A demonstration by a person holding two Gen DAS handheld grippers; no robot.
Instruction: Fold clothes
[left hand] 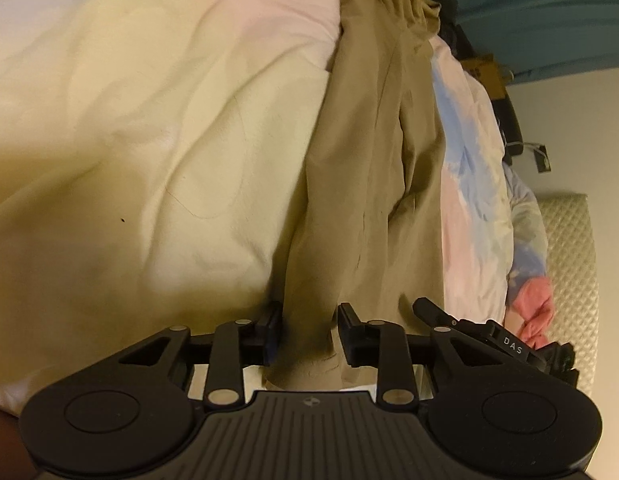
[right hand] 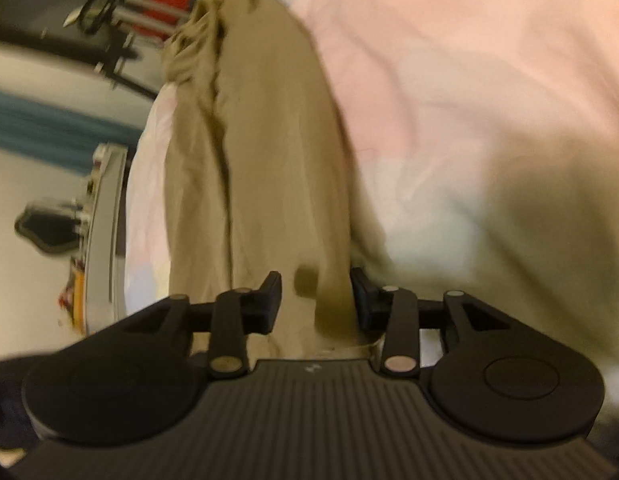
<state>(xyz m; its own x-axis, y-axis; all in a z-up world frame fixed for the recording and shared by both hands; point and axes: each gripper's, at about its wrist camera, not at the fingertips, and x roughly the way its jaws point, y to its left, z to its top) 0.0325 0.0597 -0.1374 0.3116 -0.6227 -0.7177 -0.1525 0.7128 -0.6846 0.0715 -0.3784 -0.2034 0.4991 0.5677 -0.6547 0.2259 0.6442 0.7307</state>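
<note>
Reading "DAS": right gripper (left hand: pixel 513 344) label

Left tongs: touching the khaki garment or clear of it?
Cannot tell. In the left wrist view the khaki garment runs between the fingers of the open left tongs, but neither firm contact nor a clear gap shows plainly.

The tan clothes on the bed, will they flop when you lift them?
Probably floppy: the tan garment lies in soft folds and bunches at its far end. It looks thin, so likely light. It may sag between the left tongs and right tongs, whose fingers straddle its near end.
</note>
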